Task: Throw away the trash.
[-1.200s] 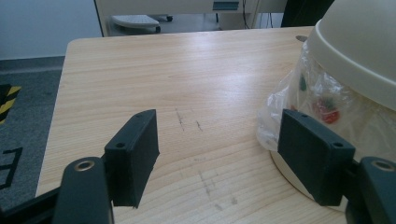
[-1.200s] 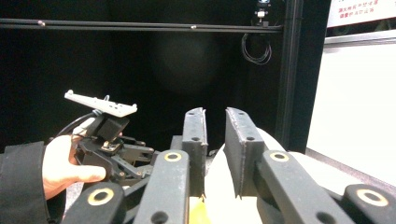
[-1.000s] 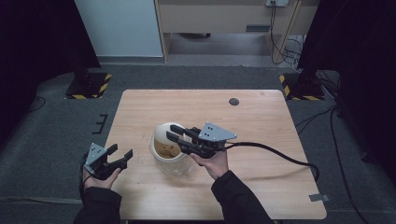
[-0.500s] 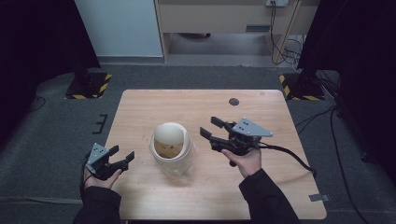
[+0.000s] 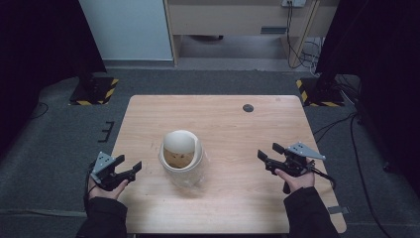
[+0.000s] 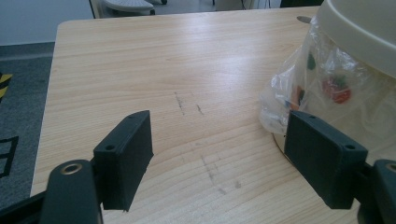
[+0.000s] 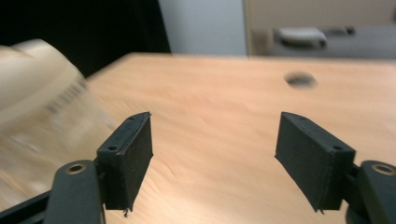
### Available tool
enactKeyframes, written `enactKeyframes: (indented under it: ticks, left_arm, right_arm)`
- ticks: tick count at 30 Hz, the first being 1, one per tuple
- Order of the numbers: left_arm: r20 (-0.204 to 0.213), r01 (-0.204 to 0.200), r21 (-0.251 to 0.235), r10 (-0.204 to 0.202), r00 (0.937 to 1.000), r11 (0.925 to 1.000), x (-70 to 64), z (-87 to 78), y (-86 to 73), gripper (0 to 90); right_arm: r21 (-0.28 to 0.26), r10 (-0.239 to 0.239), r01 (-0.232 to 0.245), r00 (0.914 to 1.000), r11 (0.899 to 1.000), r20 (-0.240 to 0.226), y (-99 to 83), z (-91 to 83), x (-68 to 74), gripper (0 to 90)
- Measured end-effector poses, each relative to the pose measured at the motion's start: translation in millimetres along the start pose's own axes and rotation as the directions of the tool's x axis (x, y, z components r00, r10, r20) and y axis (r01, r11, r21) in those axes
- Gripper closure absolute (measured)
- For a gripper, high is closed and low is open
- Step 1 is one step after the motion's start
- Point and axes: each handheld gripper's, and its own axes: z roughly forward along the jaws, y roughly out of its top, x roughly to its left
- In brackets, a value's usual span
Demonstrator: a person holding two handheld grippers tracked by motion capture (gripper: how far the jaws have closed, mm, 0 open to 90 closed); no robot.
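Observation:
A small cream bin (image 5: 181, 153) lined with a clear plastic bag (image 5: 190, 176) stands near the middle of the wooden table (image 5: 223, 124), with brownish contents inside. My left gripper (image 5: 130, 169) hovers open at the table's left front edge, left of the bin. In the left gripper view the bin (image 6: 362, 28) and the crinkled bag (image 6: 322, 88) sit just beyond the right jaw, nothing between the jaws. My right gripper (image 5: 270, 152) is open at the right front, well clear of the bin. The right gripper view shows the bin (image 7: 32, 79) blurred at the left.
A round dark cable hole (image 5: 248, 108) lies in the tabletop at the back right. A cable (image 5: 327, 176) trails from the right gripper over the table's right edge. Yellow-black striped floor bases (image 5: 94, 89) stand beyond the table's far corners.
My right gripper has pulled away from the bin's top, moving right and toward the front edge, with open jaws. The left gripper has stayed almost still.

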Motion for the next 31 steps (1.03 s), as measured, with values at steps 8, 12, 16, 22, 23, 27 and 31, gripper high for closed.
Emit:
enactKeyframes:
  ticks: [8,12,16,22,23,27,31]
  left_arm:
    - [0.008,0.007,0.025,-0.007,0.9999,0.9997,2.9,0.0,-2.5,22.3]
    - [0.013,0.003,0.060,-0.004,0.9999,0.9982,5.9,1.3,-5.1,20.9]
    - [0.006,-0.005,0.125,0.004,1.0000,0.9922,12.4,4.0,-10.9,18.8]
    - [-0.011,0.001,0.215,0.001,0.9999,0.9765,24.4,6.6,-20.3,16.8]
    - [-0.011,0.001,0.215,0.001,0.9999,0.9765,24.4,6.6,-20.3,16.3]
    - [-0.015,0.002,0.247,0.002,0.9999,0.9689,28.0,7.3,-24.2,15.6]
    - [-0.010,-0.014,0.266,0.017,0.9998,0.9640,27.3,8.9,-25.7,14.4]
  right_arm:
    - [0.115,0.031,-0.042,0.9943,0.992,0.102,-22.1,-10.6,-29.0,23.6]
    - [0.168,0.027,-0.051,0.9894,0.984,0.143,-34.9,-18.0,-42.3,21.4]
    - [0.244,0.006,-0.054,0.9810,0.968,0.194,-48.7,-22.1,-60.1,19.1]
    - [0.313,-0.027,-0.055,0.9669,0.948,0.254,-61.7,-27.6,-85.2,17.6]
    - [0.313,-0.027,-0.055,0.9669,0.948,0.254,-61.7,-27.6,-85.2,17.6]
    - [0.342,-0.043,-0.053,0.9629,0.938,0.267,-65.1,-30.7,-93.4,16.5]
    - [0.364,-0.060,-0.043,0.9623,0.931,0.265,-66.0,-31.2,-95.6,16.0]
